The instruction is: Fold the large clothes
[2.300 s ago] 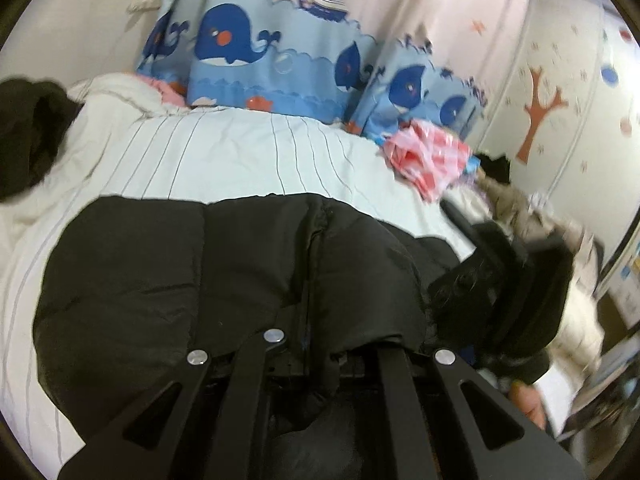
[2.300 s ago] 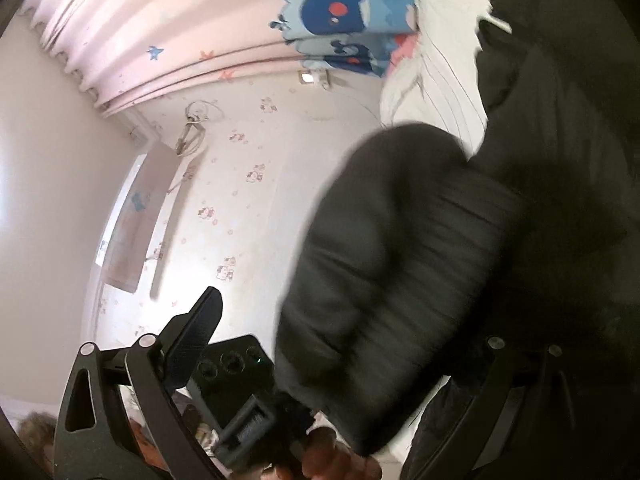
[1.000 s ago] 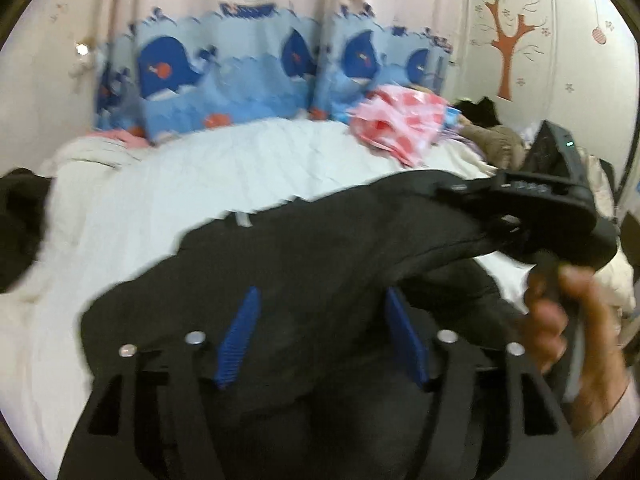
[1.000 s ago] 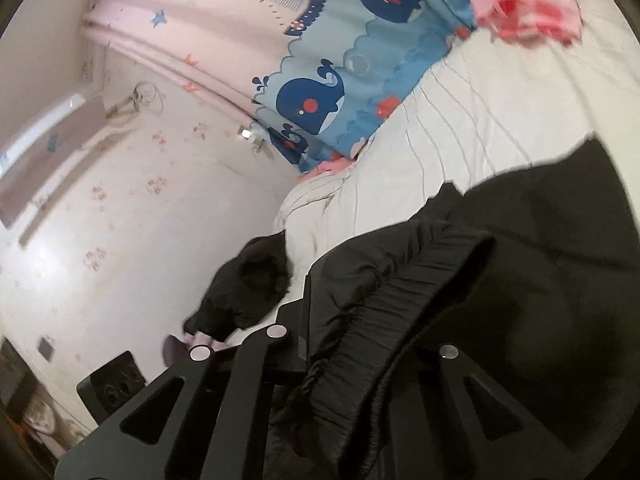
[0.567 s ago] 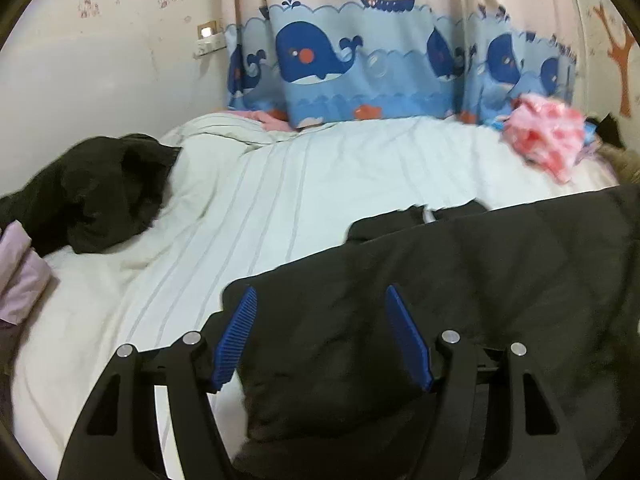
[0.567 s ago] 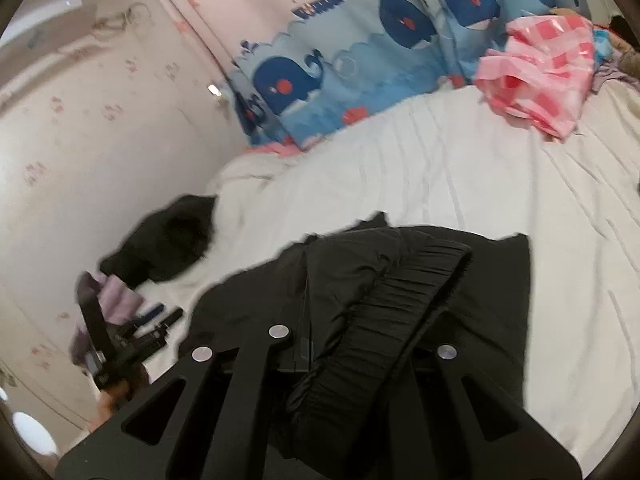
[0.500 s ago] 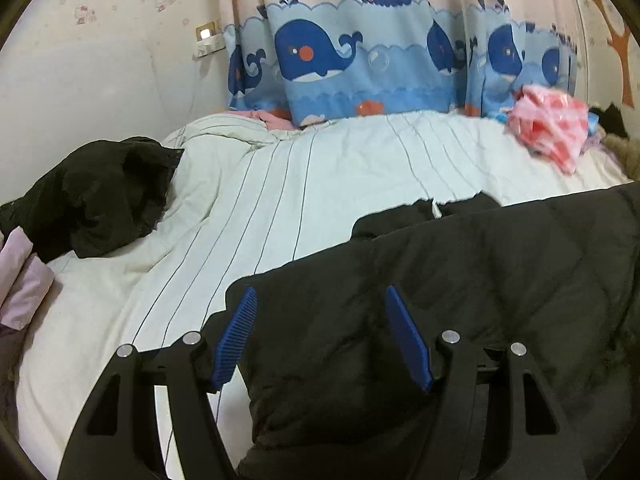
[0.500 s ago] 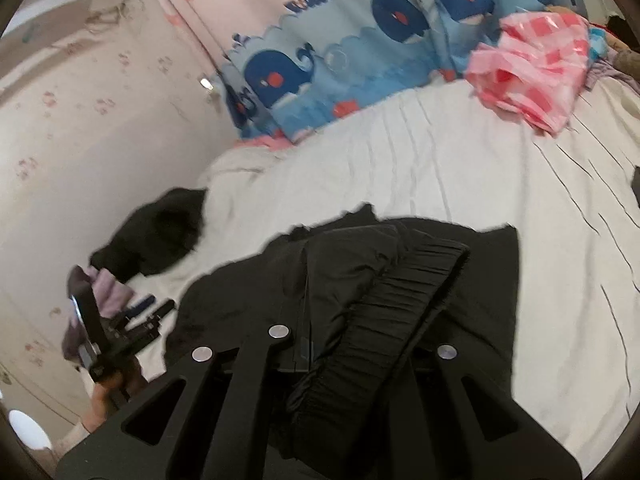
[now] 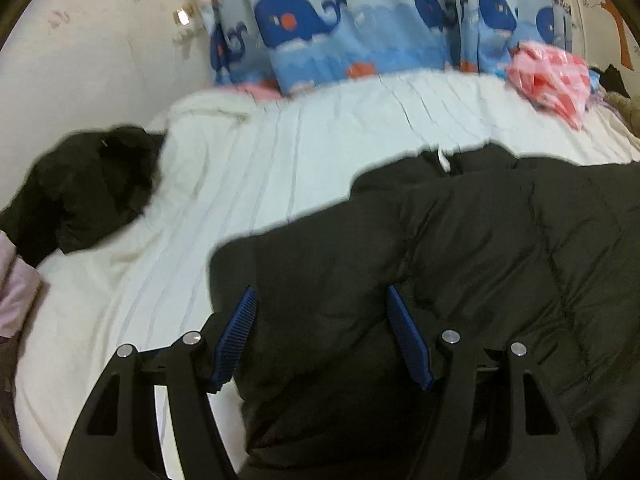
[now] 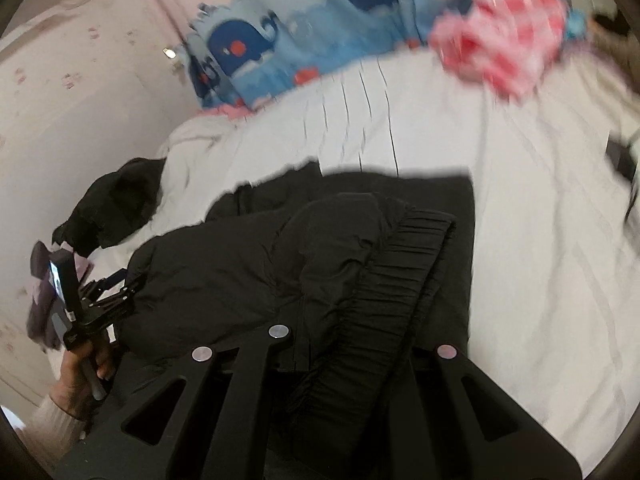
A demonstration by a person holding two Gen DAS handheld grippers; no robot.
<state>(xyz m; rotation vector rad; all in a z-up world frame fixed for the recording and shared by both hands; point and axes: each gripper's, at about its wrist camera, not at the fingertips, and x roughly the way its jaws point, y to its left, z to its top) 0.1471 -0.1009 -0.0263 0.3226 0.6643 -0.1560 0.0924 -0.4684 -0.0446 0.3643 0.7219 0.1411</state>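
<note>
From the left wrist, the left gripper (image 9: 320, 336) stands wide, its blue pads (image 9: 236, 336) spread over the near corner of the black jacket (image 9: 460, 280), which lies on the white striped bed (image 9: 248, 184) and fills the lower right of the view. A second dark garment (image 9: 80, 188) is heaped at the bed's left edge, a pink checked cloth (image 9: 552, 76) sits at the far right, and a whale curtain (image 9: 340, 28) hangs behind. From the right wrist, the right gripper (image 10: 348, 344) is clamped on the jacket's (image 10: 240, 264) ribbed hem (image 10: 384, 300), bunched between its fingers. The left gripper (image 10: 108, 300) shows at the jacket's left edge, held in a hand (image 10: 82, 372). The bed (image 10: 540, 240) stretches to the right.
</note>
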